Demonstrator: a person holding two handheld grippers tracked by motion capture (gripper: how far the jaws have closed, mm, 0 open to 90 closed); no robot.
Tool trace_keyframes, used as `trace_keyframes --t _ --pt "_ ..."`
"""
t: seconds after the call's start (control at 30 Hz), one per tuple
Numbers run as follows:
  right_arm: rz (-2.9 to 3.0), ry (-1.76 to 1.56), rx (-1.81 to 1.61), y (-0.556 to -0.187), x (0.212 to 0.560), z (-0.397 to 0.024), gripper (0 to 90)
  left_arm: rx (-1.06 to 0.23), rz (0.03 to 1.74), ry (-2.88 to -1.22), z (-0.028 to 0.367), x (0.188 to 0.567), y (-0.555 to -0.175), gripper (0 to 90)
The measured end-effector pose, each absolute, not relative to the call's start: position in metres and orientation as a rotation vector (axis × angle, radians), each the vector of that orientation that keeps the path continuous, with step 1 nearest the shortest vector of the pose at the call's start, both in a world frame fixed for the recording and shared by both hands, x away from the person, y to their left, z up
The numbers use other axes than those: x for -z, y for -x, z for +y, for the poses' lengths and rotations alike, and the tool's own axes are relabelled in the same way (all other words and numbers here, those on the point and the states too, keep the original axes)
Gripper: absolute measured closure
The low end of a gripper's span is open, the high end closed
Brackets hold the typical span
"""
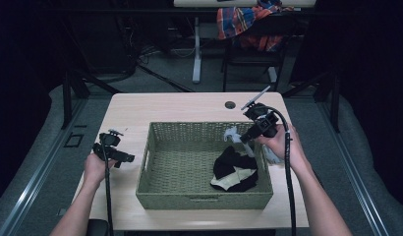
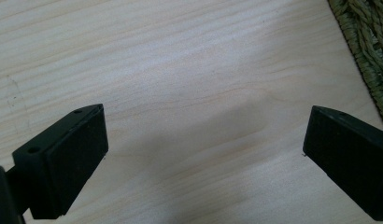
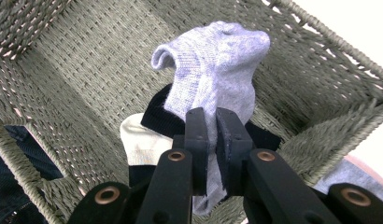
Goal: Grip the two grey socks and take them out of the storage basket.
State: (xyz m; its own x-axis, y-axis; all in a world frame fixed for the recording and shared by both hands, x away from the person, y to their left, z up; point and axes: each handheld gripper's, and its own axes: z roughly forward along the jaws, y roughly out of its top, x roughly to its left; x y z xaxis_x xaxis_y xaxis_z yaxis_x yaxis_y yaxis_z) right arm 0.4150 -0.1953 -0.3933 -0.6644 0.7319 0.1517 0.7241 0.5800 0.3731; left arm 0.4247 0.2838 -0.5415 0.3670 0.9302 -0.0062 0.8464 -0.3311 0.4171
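Right tongs [image 3: 211, 140] raised over basket [image 1: 160, 191], pinching grey sock [image 3: 213, 65]

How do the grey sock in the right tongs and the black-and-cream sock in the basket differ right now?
The grey sock is pale and one colour; the black-and-cream sock is dark with a cream patch. The grey sock is pinched in the shut right tongs and lifted; the black-and-cream sock lies crumpled on the basket floor, ungripped. Both are knitted socks inside or over the same basket.
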Motion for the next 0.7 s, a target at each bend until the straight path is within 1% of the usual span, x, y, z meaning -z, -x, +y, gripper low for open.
trace_keyframes --t 0.37,0.7 --pt "2.692 -1.318 -0.766 -0.411 0.374 -0.208 84.1 -0.327 1.555 -2.290 0.284 0.542 -0.425 0.1" --pt "2.603 -1.340 -0.819 -0.404 0.349 -0.238 84.2 -0.324 1.555 -2.289 0.283 0.542 -0.425 0.1"
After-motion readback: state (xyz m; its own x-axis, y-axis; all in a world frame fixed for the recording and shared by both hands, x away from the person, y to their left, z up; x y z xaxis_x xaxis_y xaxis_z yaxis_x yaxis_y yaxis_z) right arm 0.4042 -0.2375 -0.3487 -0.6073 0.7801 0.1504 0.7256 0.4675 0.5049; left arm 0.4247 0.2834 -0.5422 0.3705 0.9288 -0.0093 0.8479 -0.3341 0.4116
